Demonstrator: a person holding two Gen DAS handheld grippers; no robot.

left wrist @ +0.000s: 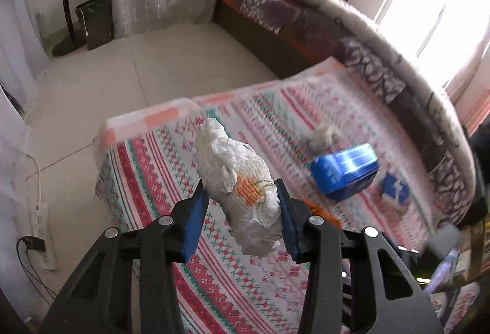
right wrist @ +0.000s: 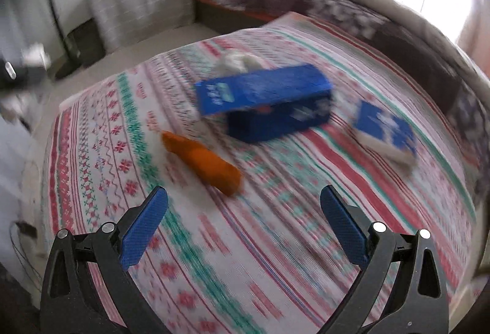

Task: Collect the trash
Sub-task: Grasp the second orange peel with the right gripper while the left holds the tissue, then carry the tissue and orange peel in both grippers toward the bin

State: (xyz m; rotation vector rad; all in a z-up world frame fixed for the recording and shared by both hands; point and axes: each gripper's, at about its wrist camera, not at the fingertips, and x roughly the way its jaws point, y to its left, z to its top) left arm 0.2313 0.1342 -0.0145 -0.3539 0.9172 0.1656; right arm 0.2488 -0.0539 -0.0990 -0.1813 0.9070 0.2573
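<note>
Left gripper (left wrist: pixel 243 196): fingers (left wrist: pixel 193 220) narrowed and pressing on both sides of a crumpled white paper wad (left wrist: pixel 235 181), which is bearing an orange printed patch. The wad is being held clear above the table (left wrist: pixel 147 168), its longer end sticking out toward 11 o'clock past the fingertips.

Right gripper (right wrist: pixel 245 213): fingers (right wrist: pixel 144 227) standing wide apart and gripping nothing, hovering over the table's patterned cloth.

Table: covered in a cloth striped red, green and white. In the right wrist view the picture is smearing with motion blur.

Orange wrapper (right wrist: pixel 202 162): lying flat on the cloth at 11 o'clock from the right gripper, just beyond its left fingertip and not touching it.

Blue tissue box (right wrist: pixel 269 101): sitting on the table at 12 o'clock from the right gripper, with white tissue (right wrist: pixel 235 63) showing at its far end. In the left wrist view the same box (left wrist: pixel 344 170) is lying at 2 o'clock from the held wad.

Small blue packet (right wrist: pixel 384 127): resting on the cloth just at 3 o'clock of the box.

Bed (left wrist: pixel 306 6): running along the far side of the table, bearing a patterned blanket.

Dark bin (left wrist: pixel 95 21): standing on the floor at 10 o'clock, well apart from the table.
</note>
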